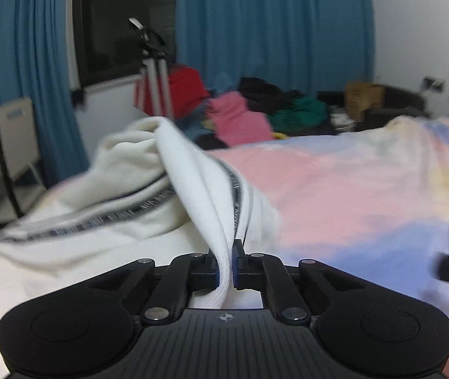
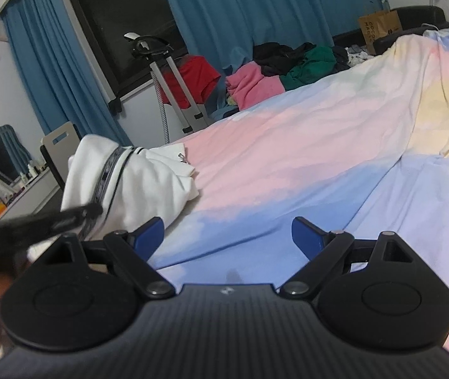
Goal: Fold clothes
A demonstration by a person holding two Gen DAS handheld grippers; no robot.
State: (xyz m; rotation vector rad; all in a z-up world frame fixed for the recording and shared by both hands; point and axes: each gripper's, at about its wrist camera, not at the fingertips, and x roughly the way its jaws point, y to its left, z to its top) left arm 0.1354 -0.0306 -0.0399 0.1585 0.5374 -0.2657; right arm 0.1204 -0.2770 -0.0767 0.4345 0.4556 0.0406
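Here the left tool (image 1: pixel 227 265) is clamped on a bunched ribbed edge of the white garment (image 1: pixel 148 195), the fabric rising from between its blue pads and draping ahead and to its left, where the rest of it lies rumpled on the bed (image 1: pixel 334 183) with a dark patterned stripe running along it. The right tool (image 2: pixel 227 237) stands with its blue fingers wide apart over bare pastel bedding, nothing between them, and the garment sits off to its left. The likely trouble, as I judge it, is the grip itself: only a narrow, doubled-over strip is pinched, so a pull could slip it free or drag the whole heap into a worse tangle. With one tool holding and the other idle, the cloth could also twist instead of spreading flat, spoiling any clean fold
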